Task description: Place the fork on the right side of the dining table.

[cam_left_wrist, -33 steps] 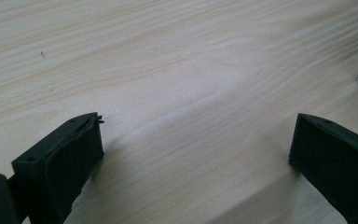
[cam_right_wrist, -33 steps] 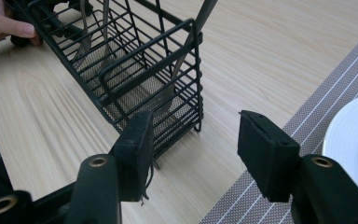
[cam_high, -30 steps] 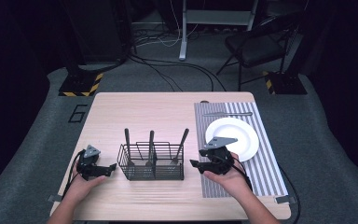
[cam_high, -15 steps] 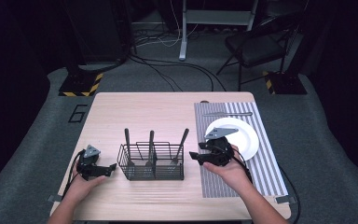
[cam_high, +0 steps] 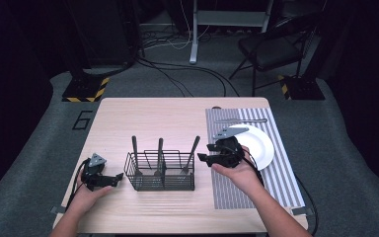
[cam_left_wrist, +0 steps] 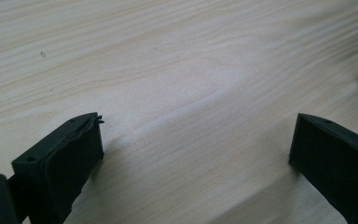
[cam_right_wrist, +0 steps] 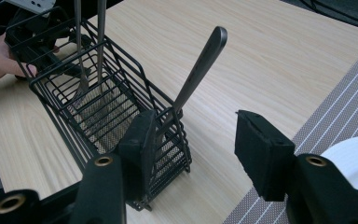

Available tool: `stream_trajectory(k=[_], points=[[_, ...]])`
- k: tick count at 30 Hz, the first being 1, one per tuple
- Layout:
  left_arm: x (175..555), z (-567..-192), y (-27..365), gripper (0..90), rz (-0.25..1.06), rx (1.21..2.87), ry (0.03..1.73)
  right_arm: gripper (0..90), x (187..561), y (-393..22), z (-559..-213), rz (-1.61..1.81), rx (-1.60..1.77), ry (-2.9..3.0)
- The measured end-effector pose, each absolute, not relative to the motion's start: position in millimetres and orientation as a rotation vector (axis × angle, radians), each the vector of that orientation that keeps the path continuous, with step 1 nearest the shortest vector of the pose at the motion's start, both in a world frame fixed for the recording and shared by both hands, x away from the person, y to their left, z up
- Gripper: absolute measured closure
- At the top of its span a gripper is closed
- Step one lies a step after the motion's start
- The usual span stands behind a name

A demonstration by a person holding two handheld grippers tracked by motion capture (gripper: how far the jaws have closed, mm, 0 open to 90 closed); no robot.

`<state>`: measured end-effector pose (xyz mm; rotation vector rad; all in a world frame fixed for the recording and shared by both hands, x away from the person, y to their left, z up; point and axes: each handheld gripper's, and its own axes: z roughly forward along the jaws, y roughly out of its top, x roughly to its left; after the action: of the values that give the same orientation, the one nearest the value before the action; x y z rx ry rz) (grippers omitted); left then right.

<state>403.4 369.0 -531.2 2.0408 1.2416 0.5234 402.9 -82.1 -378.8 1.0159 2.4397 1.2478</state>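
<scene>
A black wire caddy [cam_high: 160,171] stands mid-table with three metal utensils upright in it. My right gripper [cam_high: 205,153] hovers open just right of the caddy, over the left edge of the striped placemat [cam_high: 286,173]. In the right gripper view its jaws [cam_right_wrist: 198,140] stand apart with nothing between them, and the nearest utensil handle [cam_right_wrist: 200,65] leans from the caddy's [cam_right_wrist: 98,112] end compartment just ahead. My left gripper [cam_high: 116,179] rests open on the table left of the caddy, its jaws [cam_left_wrist: 196,154] wide over bare wood.
A white plate [cam_high: 257,146] lies on the placemat behind the right hand, also seen at the edge of the right gripper view [cam_right_wrist: 354,158]. One more utensil [cam_high: 242,120] lies at the placemat's far end. Bare wood [cam_high: 168,118] stretches beyond the caddy.
My right gripper has moved left, off the plate and up to the caddy's right end. The left gripper has stayed in place.
</scene>
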Motion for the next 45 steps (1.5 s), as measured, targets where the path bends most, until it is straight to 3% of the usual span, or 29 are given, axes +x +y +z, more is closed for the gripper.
stream_trajectory(k=[12,45], points=[[404,-531,369,2.4,0.523,2.038,1.24,51.1,417,-69,-377,1.258,1.016,2.434],[403,-531,369,2.4,0.523,2.04,1.241,76.0,436,-56,-360,1.284,0.998,2.42]])
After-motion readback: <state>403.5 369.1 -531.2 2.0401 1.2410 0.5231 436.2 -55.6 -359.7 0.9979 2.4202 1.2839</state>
